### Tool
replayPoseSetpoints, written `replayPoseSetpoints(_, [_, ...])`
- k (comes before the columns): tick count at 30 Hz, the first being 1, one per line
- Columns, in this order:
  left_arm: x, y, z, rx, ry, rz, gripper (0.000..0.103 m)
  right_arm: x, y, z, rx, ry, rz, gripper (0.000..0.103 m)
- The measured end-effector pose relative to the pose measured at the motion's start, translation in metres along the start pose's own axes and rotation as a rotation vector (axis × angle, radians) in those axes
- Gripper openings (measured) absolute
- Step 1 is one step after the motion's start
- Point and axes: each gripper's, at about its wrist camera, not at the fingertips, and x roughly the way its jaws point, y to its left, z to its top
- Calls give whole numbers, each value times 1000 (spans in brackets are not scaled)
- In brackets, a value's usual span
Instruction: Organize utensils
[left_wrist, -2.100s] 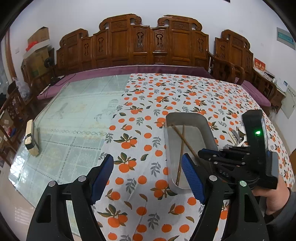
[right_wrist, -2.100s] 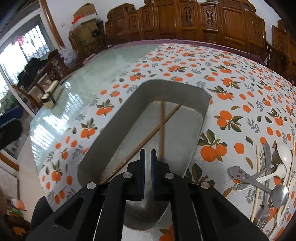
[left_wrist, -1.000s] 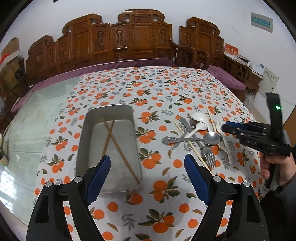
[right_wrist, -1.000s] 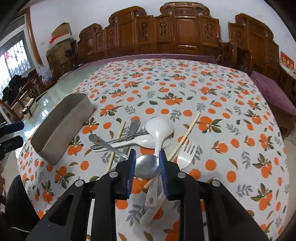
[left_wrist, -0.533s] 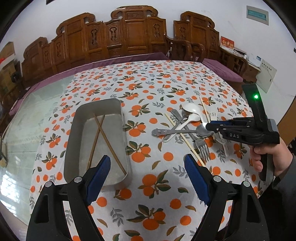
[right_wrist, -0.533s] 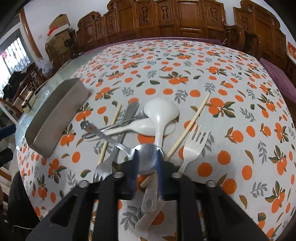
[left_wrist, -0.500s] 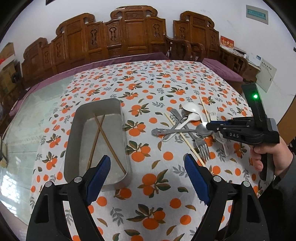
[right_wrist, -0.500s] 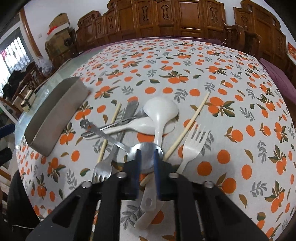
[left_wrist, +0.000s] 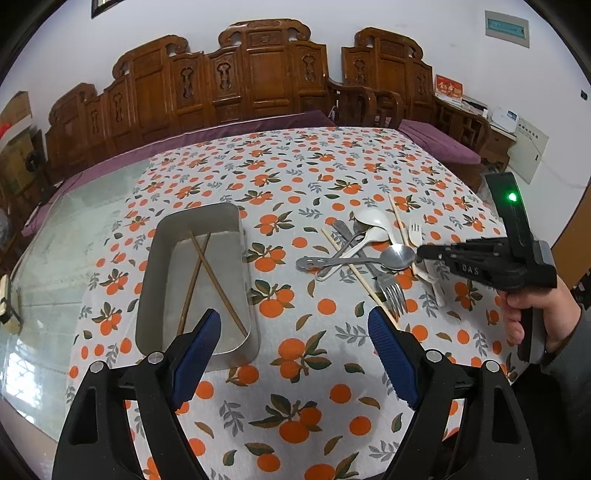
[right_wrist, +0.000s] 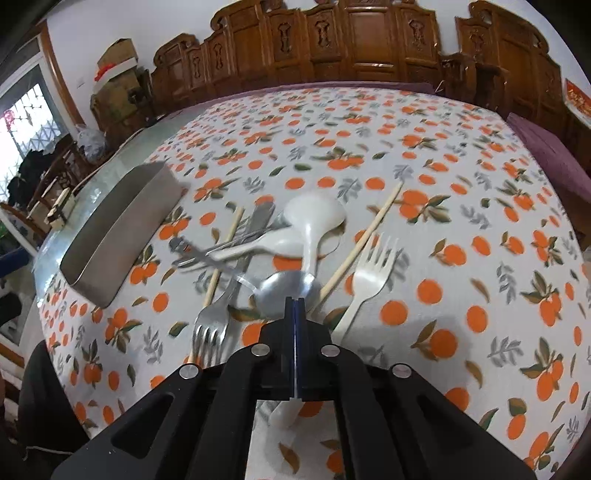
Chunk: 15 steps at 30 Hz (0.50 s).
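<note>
A metal tray (left_wrist: 159, 251) with two brown chopsticks (left_wrist: 216, 280) crossed in it sits left of centre on the orange-print tablecloth; it also shows in the right wrist view (right_wrist: 122, 221). My right gripper (right_wrist: 294, 301) is shut on the bowl of a metal spoon (right_wrist: 286, 291), also seen in the left wrist view (left_wrist: 397, 255) with the gripper (left_wrist: 419, 253) at its right end. White plastic spoons (right_wrist: 314, 218), a white fork (right_wrist: 371, 273), a metal fork (right_wrist: 210, 328) and pale chopsticks (right_wrist: 369, 236) lie around it. My left gripper (left_wrist: 293, 354) is open and empty above the cloth.
Carved wooden benches (left_wrist: 258, 85) line the far edge of the table. Bare glass tabletop (left_wrist: 74, 221) lies left of the cloth. The table's right edge (left_wrist: 480, 199) is near the utensil pile.
My right gripper moved from over the tray to the utensil pile, then closed on the metal spoon's bowl. My left gripper stayed open and its view shifted slightly.
</note>
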Motion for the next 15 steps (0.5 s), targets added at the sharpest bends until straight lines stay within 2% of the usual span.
replayPoseSetpoints(1, [-1,-1,0,2,0,1,79,1,-1,2,-1,-5,-3,5])
replayPoseSetpoints(3, [0,-1,0,3,2,4,79,5,-4,8,2,-10,-5,20])
replayPoseSetpoints(5, [1,-1,-1,0,5,6,79,15,-5,13,4,2,-3,28])
replayPoseSetpoints(11, [9,-4,-1,-2,18,7,79,32,1,15,3,53,-5,28])
replayPoseSetpoints(15, [14,-9,-3,1,30,2,79,29,-2,9,18,65,3,8])
